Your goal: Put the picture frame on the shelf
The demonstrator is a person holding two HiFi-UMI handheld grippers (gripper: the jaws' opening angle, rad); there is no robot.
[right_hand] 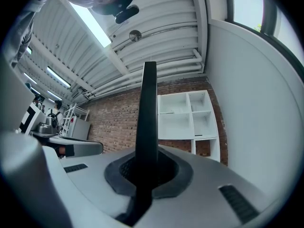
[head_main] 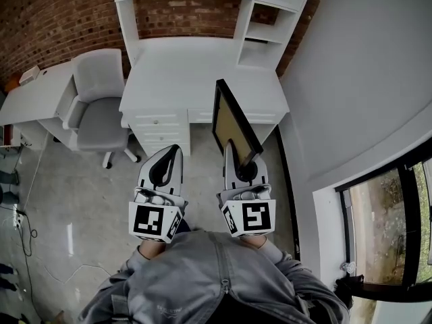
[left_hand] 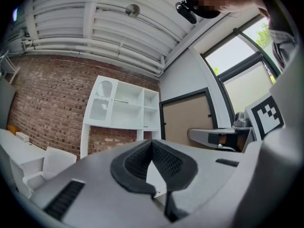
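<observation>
Carrying phase, by my read: you have the picture frame [head_main: 233, 120] in hand and it's not on the shelf [head_main: 246, 19] yet.

- Right claw [head_main: 237, 159]: clamped nearly closed on the frame's lower black edge. The right gripper view shows the frame edge-on, rising straight out from between the jaws.
- Left claw [head_main: 172, 152]: jaw tips together, nothing between them. It sits just beside the right claw, level with it, apart from the frame.
- Frame: upright, long axis running up and away from your right claw toward the desk [head_main: 202, 73]. Its tan panel shows in the head view. Only the one edge is gripped, and the far end is unsupported.
- Key relation: the shelf is ahead of and above the frame's far end, slightly right and well apart, with the desk top in between. The right hand is the only one positioned for the place.
- Shelf cubbies: they look mostly empty in the right gripper view. There's a small dark item on the top right ledge in the head view, but I can't tell what it is.
- Chair [head_main: 98, 106]: left of the desk, off your line.

Judgement: you need to close in and lift. Keep the frame edge-on so it goes between the cubby walls. With a single-edge grip it may pivot, so the left claw could steady the free side.
</observation>
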